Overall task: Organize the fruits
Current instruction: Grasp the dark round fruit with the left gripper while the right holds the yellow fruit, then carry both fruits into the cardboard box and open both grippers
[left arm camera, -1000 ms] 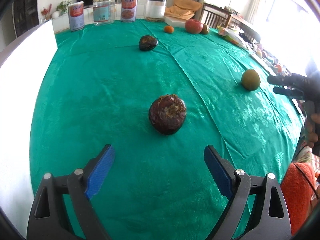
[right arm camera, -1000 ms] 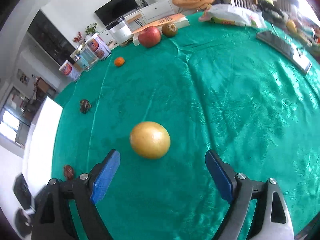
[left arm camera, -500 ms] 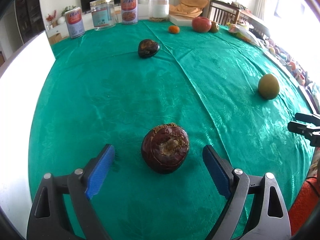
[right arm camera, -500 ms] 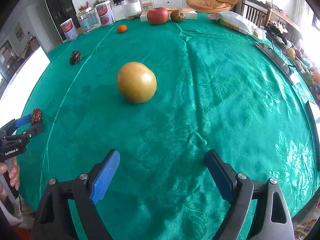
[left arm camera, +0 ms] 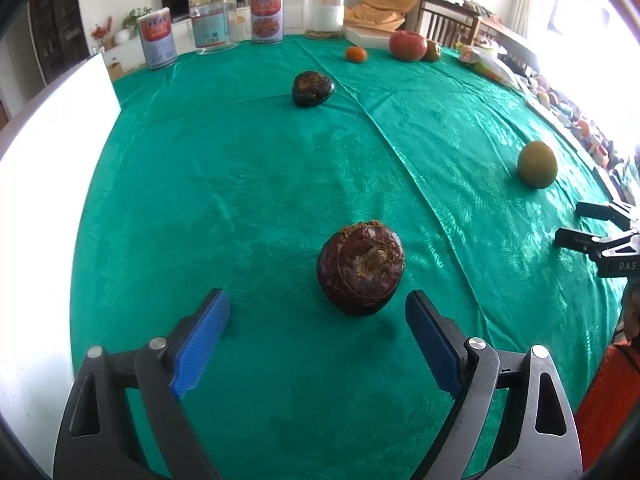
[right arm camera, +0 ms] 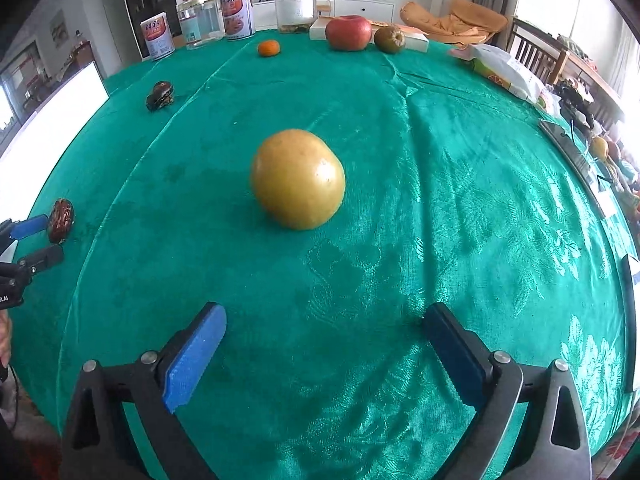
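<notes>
Left wrist view: left gripper (left arm camera: pixel 316 316) was wide open, jaws empty. Dark brown wrinkled fruit (left arm camera: pixel 361 270) sat on the counter (left arm camera: pixel 240 184) just ahead, nearer the right pad. Looked light, with a hard ridged skin and a rough stem scar facing up; best taken across its round sides. Green satin cloth would likely slide and bunch.

Right wrist view: right gripper (right arm camera: pixel 326 338) was also spread, holding nothing. Yellow round fruit (right arm camera: pixel 298 178) lay well ahead, probably heavy, smooth and prone to roll; grip at widest girth. Apple (right arm camera: pixel 349 32), tangerine (right arm camera: pixel 268 48) and tins (right arm camera: pixel 237 10) lined the far edge.
</notes>
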{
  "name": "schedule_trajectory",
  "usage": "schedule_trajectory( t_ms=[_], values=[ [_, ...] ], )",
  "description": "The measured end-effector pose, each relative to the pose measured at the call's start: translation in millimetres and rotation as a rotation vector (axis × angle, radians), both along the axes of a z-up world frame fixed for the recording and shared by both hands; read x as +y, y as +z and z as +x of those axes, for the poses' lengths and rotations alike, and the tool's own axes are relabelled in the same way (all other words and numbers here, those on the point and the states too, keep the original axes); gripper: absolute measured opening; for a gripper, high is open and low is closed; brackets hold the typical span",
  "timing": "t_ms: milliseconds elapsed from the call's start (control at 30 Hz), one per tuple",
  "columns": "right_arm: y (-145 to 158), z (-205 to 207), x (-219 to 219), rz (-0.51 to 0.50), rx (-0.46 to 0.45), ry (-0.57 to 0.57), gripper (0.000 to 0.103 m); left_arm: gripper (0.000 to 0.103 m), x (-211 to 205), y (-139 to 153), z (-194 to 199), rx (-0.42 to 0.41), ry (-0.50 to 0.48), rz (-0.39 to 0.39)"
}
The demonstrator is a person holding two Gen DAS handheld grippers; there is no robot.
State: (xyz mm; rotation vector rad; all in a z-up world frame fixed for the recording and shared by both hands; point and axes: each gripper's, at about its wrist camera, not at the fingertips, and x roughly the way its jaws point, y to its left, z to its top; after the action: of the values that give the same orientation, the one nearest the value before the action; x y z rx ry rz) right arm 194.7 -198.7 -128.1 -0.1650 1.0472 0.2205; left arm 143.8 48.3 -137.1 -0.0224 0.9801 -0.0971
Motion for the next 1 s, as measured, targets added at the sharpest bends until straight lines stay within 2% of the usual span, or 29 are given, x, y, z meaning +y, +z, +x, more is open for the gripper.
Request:
schedule_trajectory(
  t_ms=[167, 300, 367, 533, 567, 600, 633, 667, 733, 833, 1000],
  values=[
    [23, 4, -9, 0.071, -0.055, -0.019, 0.099, 0.089, -22, 3, 7, -0.029, -0.040, 0.039],
    [31, 18, 0, 0.057, -0.058, -0.002, 0.099, 0.052, -29, 1, 9, -0.031, -0.046, 0.066],
    [32, 27, 11, 0.034, -0.062, 0.026, 0.099, 0.045, -28, 1, 11, -0.028, -0.044, 0.055],
    [27, 54, 38, -0.023, -0.046, 0.052, 0.097, 0.044, -20, 2, 15, -0.017, -0.020, 0.023],
    [22, 61, 40, -0.039, -0.017, 0.043, 0.089, 0.044, -18, 4, 14, -0.013, -0.015, 0.014],
    [15, 67, 39, -0.042, 0.027, 0.031, 0.066, 0.044, -16, 5, 14, -0.009, -0.011, 0.006],
    [11, 71, 37, -0.029, 0.061, 0.013, 0.053, 0.044, -13, 7, 13, -0.009, -0.005, -0.003],
    [11, 71, 33, -0.006, 0.058, -0.005, 0.050, 0.044, -10, 10, 11, -0.012, 0.000, -0.012],
    [16, 65, 29, 0.017, 0.051, -0.029, 0.050, 0.044, -5, 21, 6, -0.023, 0.012, -0.043],
    [38, 51, 34, 0.119, 0.045, -0.025, 0.050, 0.044, 4, 47, -7, -0.039, 0.021, -0.144],
    [101, 19, 84, 0.310, 0.035, 0.107, 0.050, 0.043, 28, 115, -46, -0.084, 0.009, -0.357]
  ],
)
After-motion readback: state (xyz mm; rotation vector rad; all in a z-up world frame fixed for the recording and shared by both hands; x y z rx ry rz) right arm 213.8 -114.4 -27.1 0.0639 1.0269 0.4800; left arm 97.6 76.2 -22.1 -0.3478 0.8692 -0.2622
